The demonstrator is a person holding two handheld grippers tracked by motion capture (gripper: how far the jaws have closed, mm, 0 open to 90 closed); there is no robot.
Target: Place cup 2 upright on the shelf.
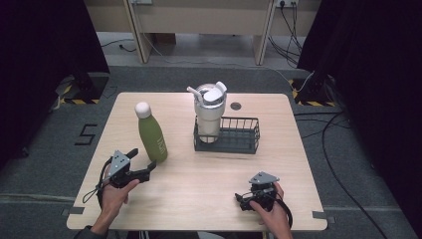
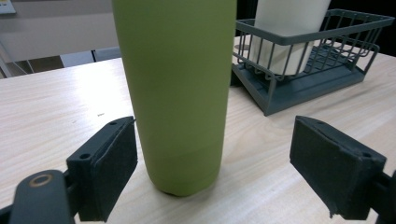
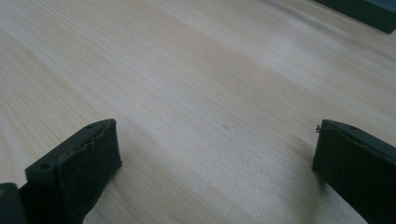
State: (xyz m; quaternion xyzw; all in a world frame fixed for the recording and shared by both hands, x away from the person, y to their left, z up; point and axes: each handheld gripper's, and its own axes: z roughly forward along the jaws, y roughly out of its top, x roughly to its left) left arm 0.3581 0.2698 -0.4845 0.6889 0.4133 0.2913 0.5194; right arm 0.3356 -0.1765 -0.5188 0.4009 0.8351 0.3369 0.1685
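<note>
Reaching for the green bottle (image 2: 175, 93), upright on the table (image 1: 199, 174) left of the wire basket (image 1: 239, 137). Left gripper (image 1: 141, 162) spread wide, not yet touching; right gripper (image 1: 244, 200) released, idle. Next: advance, then clench low on the body.

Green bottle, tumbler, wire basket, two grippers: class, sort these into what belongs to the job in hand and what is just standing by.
In the job:
green bottle, upright on the table
left gripper, open, its fingers either side of the bottle

Standing by:
white tumbler, inside the basket
wire basket
right gripper, open over bare table
</note>
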